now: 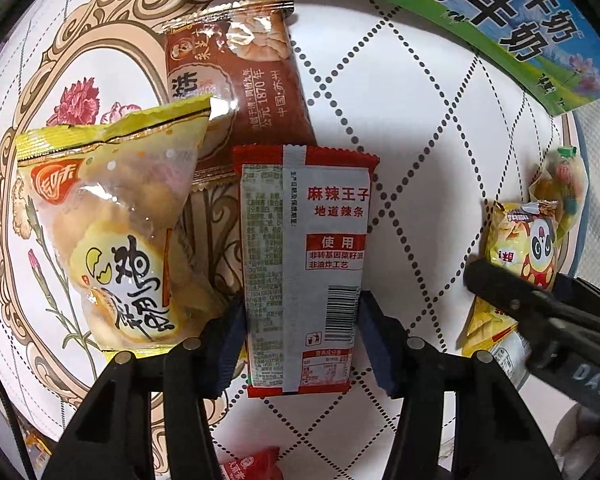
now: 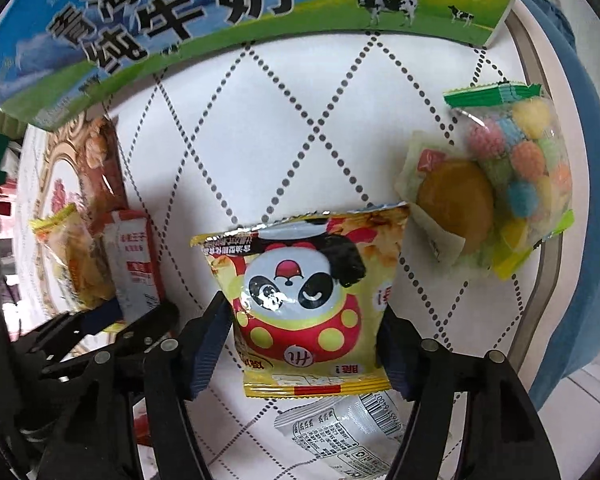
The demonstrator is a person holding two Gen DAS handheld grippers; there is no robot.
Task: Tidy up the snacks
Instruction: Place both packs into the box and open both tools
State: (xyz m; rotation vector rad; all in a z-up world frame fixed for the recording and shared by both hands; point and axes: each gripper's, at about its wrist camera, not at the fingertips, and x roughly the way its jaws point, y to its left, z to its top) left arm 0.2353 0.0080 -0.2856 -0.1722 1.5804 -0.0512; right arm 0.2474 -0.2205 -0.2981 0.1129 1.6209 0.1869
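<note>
My left gripper [image 1: 302, 340] is shut on a red and grey spicy-strip packet [image 1: 304, 264], its pads pressing both long sides. A yellow egg-cake bag [image 1: 112, 236] lies to its left and a brown pastry packet [image 1: 240, 88] behind it. My right gripper [image 2: 304, 340] is shut on a yellow panda snack bag [image 2: 308, 292]; this bag also shows in the left wrist view [image 1: 516, 256]. The left gripper and its packet [image 2: 134, 264] show at the left of the right wrist view.
A milk carton box [image 2: 204, 12] stands at the back, on a round white table [image 2: 268, 128] with dotted diamond lines. A bag of coloured candy balls [image 2: 524, 168] and a wrapped round cake [image 2: 452, 204] lie at the right. A white packet [image 2: 340, 432] lies under the right gripper.
</note>
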